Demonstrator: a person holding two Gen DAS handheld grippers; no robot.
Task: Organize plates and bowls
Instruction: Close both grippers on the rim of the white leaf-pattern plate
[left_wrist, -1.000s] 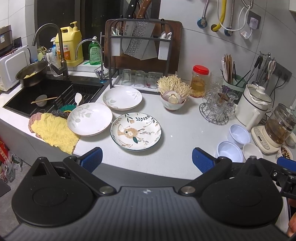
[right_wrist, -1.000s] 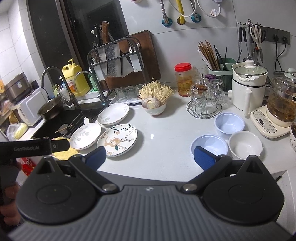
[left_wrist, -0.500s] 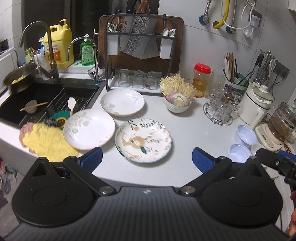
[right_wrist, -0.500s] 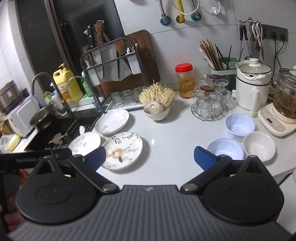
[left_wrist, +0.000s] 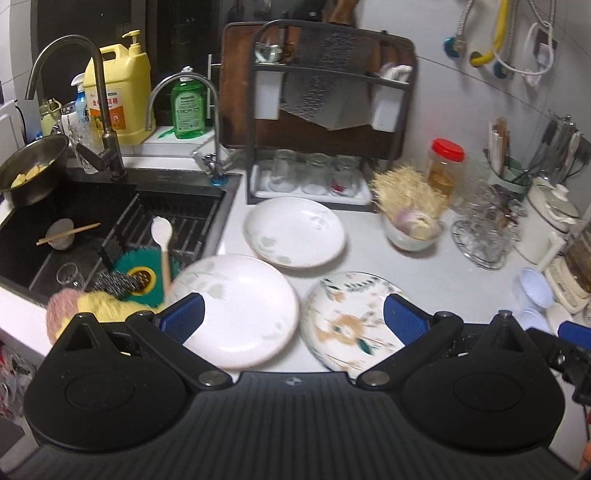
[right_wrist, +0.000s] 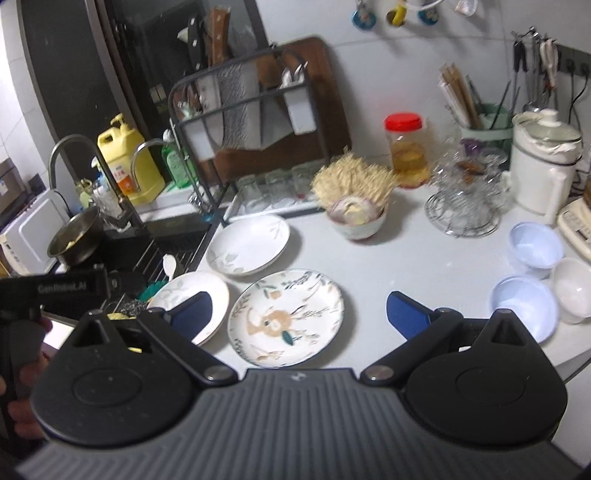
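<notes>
Here: both tools spread, empty; patterned bowl (right_wrist: 357, 221) holds enoki mushrooms (right_wrist: 352, 182).

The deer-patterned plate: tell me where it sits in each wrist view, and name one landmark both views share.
Left wrist: the deer-patterned plate lies low and right of centre, partly behind the left gripper's right fingertip.
Right wrist: the plate lies low at centre, between the open fingertips of the right gripper.
Shared landmark: the red-lidded jar at the back wall, behind and right of the plate.
</notes>
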